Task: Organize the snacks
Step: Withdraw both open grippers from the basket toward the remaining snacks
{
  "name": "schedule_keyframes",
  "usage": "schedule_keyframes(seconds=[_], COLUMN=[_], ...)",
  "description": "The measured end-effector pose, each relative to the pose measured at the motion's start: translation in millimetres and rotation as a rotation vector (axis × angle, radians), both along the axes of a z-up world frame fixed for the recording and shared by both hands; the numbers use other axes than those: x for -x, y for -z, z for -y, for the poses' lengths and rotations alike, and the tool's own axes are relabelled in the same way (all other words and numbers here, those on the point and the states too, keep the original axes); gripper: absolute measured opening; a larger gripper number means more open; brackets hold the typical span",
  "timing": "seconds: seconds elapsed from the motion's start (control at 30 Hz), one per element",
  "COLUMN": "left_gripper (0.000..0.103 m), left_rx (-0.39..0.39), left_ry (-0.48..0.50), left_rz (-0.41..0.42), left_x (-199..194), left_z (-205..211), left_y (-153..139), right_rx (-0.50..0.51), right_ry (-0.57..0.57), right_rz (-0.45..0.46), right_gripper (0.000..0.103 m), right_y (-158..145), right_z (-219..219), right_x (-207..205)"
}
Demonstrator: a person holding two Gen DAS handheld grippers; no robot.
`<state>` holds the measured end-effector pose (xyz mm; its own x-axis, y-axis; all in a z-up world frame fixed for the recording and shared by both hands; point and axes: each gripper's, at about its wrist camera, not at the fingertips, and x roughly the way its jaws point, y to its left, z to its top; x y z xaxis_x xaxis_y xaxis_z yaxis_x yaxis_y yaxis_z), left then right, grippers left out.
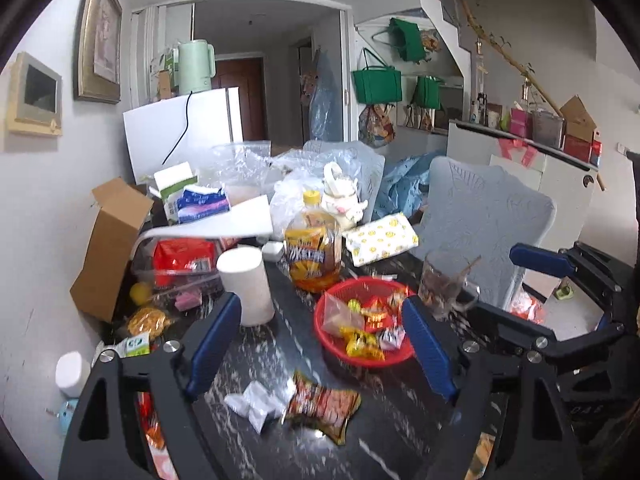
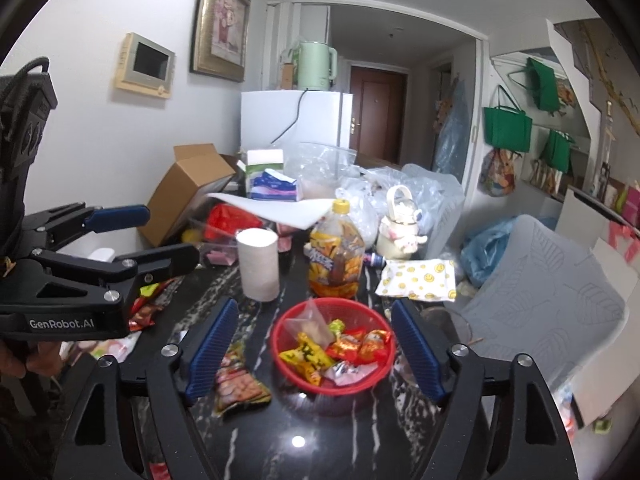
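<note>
Your left gripper and right gripper both spread wide, holding nothing. Red basket w/ candies sits mid-table; snack pack lies just in front, beside white wrappers.

Your red mesh basket sits upright on the black marbled table, holding a loose heap of wrapped sweets in yellow, orange and red, with a clear plastic pouch leaning at its back left. Just left of the basket, apart from it, you have a crumpled red-and-orange snack packet lying flat, with a small white wrapper touching its left edge.
</note>
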<state>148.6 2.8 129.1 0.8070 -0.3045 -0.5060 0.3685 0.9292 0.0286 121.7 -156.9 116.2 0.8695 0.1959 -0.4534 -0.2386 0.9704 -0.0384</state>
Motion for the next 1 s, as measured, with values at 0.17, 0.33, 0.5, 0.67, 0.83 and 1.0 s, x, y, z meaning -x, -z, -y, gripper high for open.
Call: schedule_keyframes(seconds=[0.17,0.33,0.5,0.67,0.83,1.0], left_gripper=[0.082,0.082,0.082,0.082,0.082,0.082], left_rx=[0.005,0.006,0.015,0.024,0.029,0.046], left_ry=[0.011,-0.013,-0.038,-0.062,-0.092,-0.123], left_rz=[-0.033,-0.076,-0.133,-0.184,-0.23,-0.287], left_x=[21,35,40,42,38,27], left_z=[-11,-20,-29,-35,-42,-51], left_y=[17,37,58,77,94,115], right_rx=[-0.017,-0.051,-0.042,-0.042,-0.042,-0.042], right_ry=[-0.048,-0.104,-0.144,-0.177,-0.184,-0.181], right_rz=[-0.02,-0.074,-0.12,-0.17,-0.215,-0.257], right_gripper=[0.08,0.08,0.08,0.08,0.08,0.08], right_y=[15,37,59,78,91,104], right_z=[-9,-15,-24,-30,-33,-36], right_x=[13,21,27,29,24,10])
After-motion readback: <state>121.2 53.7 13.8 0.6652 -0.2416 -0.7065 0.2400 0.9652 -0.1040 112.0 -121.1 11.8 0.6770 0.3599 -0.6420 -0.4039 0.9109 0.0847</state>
